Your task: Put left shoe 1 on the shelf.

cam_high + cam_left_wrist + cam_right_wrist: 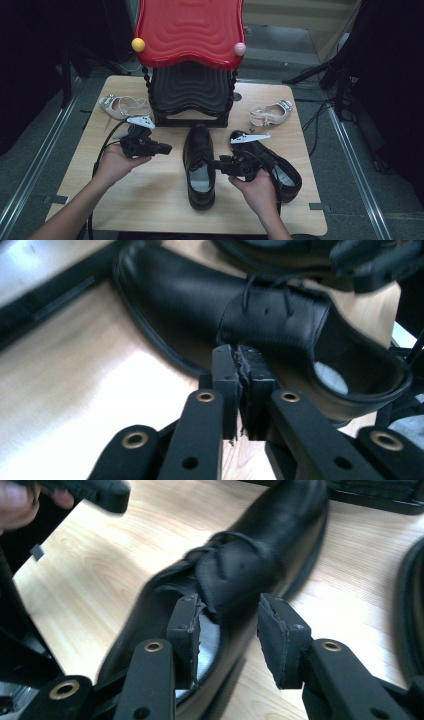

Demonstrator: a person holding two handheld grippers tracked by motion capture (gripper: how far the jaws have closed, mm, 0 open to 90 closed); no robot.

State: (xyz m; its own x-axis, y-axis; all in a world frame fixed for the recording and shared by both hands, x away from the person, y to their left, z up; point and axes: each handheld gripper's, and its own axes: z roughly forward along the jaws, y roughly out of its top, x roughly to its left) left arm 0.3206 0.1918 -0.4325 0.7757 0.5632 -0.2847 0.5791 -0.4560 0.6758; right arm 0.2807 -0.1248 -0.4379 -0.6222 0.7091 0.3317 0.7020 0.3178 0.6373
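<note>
Centre shoe [199, 165] lies toe-away, long axis front-back, betw. both grippers; R gripper [216, 162] nearer, jaws spread, empty; L gripper [167, 148] pressed together, empty.

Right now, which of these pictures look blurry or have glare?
High view: dim surroundings, fairly sharp. Left gripper view: bright glare on the table, black shoe soft at the top. Right gripper view: the shoe smeared by motion blur.
</note>
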